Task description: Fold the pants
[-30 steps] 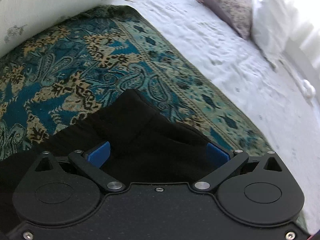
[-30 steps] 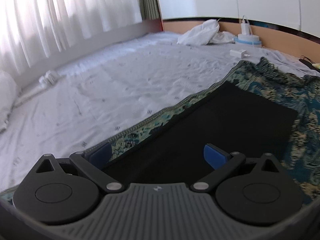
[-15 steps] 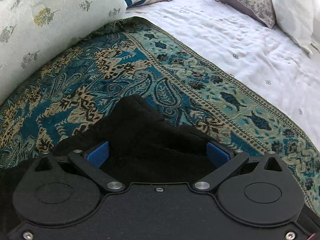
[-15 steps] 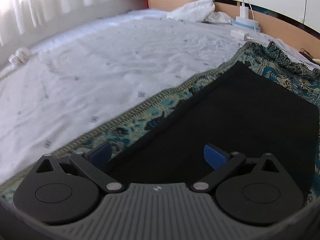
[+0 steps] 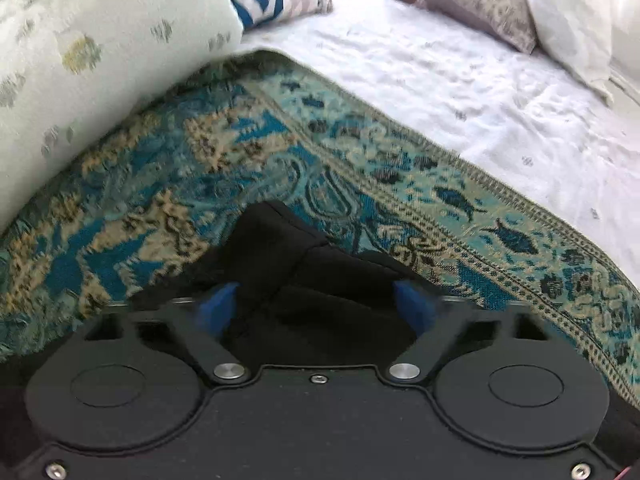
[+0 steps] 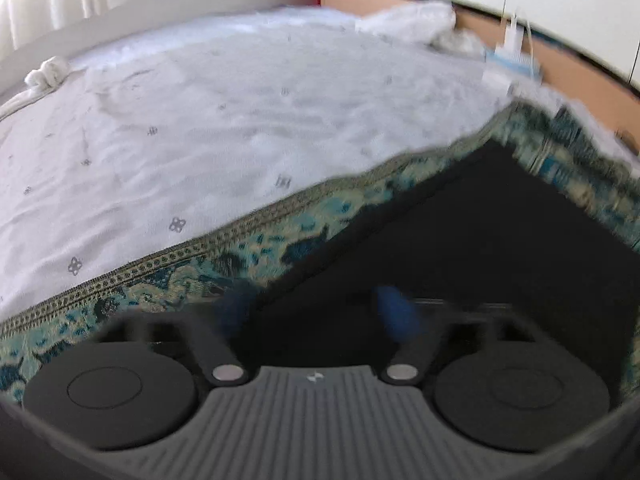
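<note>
The black pants lie on a blue and tan patterned rug spread over the bed. In the left wrist view a bunched corner of the pants sits between the blue pads of my left gripper, whose jaws stand wide apart around the cloth. In the right wrist view the pants lie flat and stretch away to the right. My right gripper is open over their near edge, its left pad above the rug.
A white sheet covers the bed beyond the rug. A large floral pillow lies at the left, more pillows at the far end. White cloth and a charger sit by the headboard.
Both grippers have moved lower and closer over the pants. The right gripper's jaws have narrowed, and its view is blurred with motion.
</note>
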Demonstrator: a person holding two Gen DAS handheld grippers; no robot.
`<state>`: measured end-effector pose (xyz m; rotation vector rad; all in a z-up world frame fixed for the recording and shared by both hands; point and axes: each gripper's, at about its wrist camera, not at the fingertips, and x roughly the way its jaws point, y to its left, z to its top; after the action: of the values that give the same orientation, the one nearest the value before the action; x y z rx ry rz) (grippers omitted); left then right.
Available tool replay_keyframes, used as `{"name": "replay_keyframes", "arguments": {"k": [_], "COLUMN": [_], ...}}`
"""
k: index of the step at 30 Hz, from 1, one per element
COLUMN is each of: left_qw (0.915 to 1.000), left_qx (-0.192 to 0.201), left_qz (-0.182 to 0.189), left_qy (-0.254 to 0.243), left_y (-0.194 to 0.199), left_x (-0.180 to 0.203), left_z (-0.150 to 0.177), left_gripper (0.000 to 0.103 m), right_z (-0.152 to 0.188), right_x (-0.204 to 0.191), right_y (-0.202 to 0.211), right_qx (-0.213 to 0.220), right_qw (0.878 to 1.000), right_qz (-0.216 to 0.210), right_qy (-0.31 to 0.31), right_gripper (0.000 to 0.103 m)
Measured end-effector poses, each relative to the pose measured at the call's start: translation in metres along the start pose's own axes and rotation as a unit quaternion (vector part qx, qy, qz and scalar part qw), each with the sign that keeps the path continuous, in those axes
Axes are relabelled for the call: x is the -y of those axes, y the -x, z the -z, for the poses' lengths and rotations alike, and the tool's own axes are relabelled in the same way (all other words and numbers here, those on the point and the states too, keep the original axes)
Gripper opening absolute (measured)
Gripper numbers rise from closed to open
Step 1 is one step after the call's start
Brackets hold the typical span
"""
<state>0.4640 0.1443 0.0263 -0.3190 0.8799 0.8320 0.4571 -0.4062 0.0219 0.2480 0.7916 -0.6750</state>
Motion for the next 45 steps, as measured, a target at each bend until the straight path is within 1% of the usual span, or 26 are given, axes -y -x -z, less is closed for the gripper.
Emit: {"name": "replay_keyframes", "arguments": {"k": [1, 2, 3, 5, 6, 7, 9, 12, 16, 18, 20, 21, 22, 24, 26, 27, 28, 29, 31, 32, 34, 37, 39, 40, 44, 45], "left_qw": [1.0000, 1.0000, 1.0000, 0.9995, 0.9990, 0.9985, 0.9974, 0.9953, 0.9911, 0.9894, 0.9878, 0.9868, 0.9860, 0.9850, 0.9841, 0.9839, 0.9836, 0.9833, 0.9826, 0.9821, 0.9817, 0.9823, 0.9829, 0.9831, 0.9844, 0.9845], "left_qx": [0.006, 0.007, 0.008, 0.010, 0.010, 0.012, 0.020, 0.034, 0.045, 0.047, 0.053, 0.053, 0.051, 0.042, 0.036, 0.035, 0.034, 0.034, 0.037, 0.039, 0.039, 0.030, 0.024, 0.022, 0.016, 0.013], "left_qz": [-0.006, -0.007, 0.003, 0.030, 0.042, 0.052, 0.066, 0.086, 0.118, 0.131, 0.139, 0.146, 0.151, 0.159, 0.165, 0.167, 0.169, 0.171, 0.174, 0.176, 0.177, 0.176, 0.173, 0.171, 0.164, 0.164], "left_qy": [-0.001, -0.001, -0.001, -0.005, -0.008, -0.012, -0.018, -0.029, -0.040, -0.043, -0.046, -0.046, -0.048, -0.053, -0.056, -0.055, -0.053, -0.051, -0.052, -0.055, -0.058, -0.056, -0.057, -0.060, -0.063, -0.062], "left_y": [0.004, 0.007, 0.009, 0.016, 0.021, 0.027, 0.039, 0.059, 0.086, 0.098, 0.109, 0.113, 0.116, 0.118, 0.119, 0.119, 0.119, 0.119, 0.119, 0.119, 0.117, 0.109, 0.102, 0.099, 0.087, 0.084], "left_x": [-0.003, -0.006, -0.011, -0.021, -0.026, -0.031, -0.043, -0.063, -0.102, -0.124, -0.148, -0.160, -0.170, -0.186, -0.197, -0.200, -0.203, -0.204, -0.204, -0.203, -0.202, -0.200, -0.198, -0.197, -0.189, -0.188], "left_z": [0.001, 0.002, 0.002, 0.003, 0.004, 0.006, 0.008, 0.013, 0.022, 0.029, 0.037, 0.042, 0.047, 0.058, 0.066, 0.068, 0.070, 0.072, 0.073, 0.073, 0.073, 0.073, 0.074, 0.074, 0.076, 0.077], "left_gripper": [0.043, 0.032, 0.028, 0.015, 0.011, 0.009, 0.008, 0.007, 0.006, 0.005, 0.004, 0.004, 0.004, 0.004, 0.004, 0.004, 0.004, 0.004, 0.004, 0.004, 0.004, 0.005, 0.005, 0.005, 0.005, 0.005], "right_z": [0.000, 0.000, -0.001, 0.000, 0.002, 0.003, 0.007, 0.014, 0.034, 0.049, 0.067, 0.074, 0.083, 0.094, 0.099, 0.101, 0.102, 0.103, 0.104, 0.104, 0.102, 0.096, 0.087, 0.082, 0.064, 0.061], "right_x": [0.006, 0.014, 0.022, 0.040, 0.047, 0.054, 0.069, 0.095, 0.139, 0.166, 0.194, 0.207, 0.220, 0.243, 0.260, 0.267, 0.271, 0.275, 0.272, 0.267, 0.252, 0.226, 0.209, 0.200, 0.174, 0.169], "right_y": [0.004, 0.008, 0.012, 0.024, 0.030, 0.037, 0.052, 0.078, 0.113, 0.136, 0.162, 0.172, 0.181, 0.190, 0.189, 0.189, 0.187, 0.185, 0.176, 0.171, 0.163, 0.148, 0.134, 0.126, 0.094, 0.086], "right_qx": [-0.001, -0.005, -0.006, -0.002, 0.003, 0.008, 0.016, 0.028, 0.044, 0.060, 0.097, 0.107, 0.112, 0.104, 0.085, 0.078, 0.072, 0.065, 0.050, 0.044, 0.044, 0.059, 0.073, 0.077, 0.070, 0.066], "right_qw": [1.000, 1.000, 0.999, 0.998, 0.998, 0.998, 0.997, 0.995, 0.992, 0.990, 0.989, 0.989, 0.989, 0.988, 0.987, 0.984, 0.981, 0.977, 0.970, 0.970, 0.974, 0.985, 0.991, 0.993, 0.997, 0.997], "right_qz": [-0.012, -0.019, -0.026, -0.034, -0.038, -0.039, -0.044, -0.066, -0.086, -0.078, -0.056, -0.051, -0.053, -0.062, -0.091, -0.105, -0.120, -0.138, -0.175, -0.181, -0.168, -0.124, -0.090, -0.075, -0.036, -0.027], "right_qy": [-0.007, -0.017, -0.029, -0.051, -0.055, -0.055, -0.058, -0.069, -0.086, -0.100, -0.094, -0.091, -0.086, -0.095, -0.106, -0.122, -0.137, -0.149, -0.159, -0.158, -0.144, -0.103, -0.070, -0.055, -0.007, 0.000], "right_gripper": [0.020, 0.010, 0.010, 0.008, 0.008, 0.007, 0.006, 0.006, 0.005, 0.003, 0.003, 0.003, 0.003, 0.004, 0.017, 0.018, 0.022, 0.051, 0.067, 0.067, 0.068, 0.070, 0.072, 0.075, 0.084, 0.084]}}
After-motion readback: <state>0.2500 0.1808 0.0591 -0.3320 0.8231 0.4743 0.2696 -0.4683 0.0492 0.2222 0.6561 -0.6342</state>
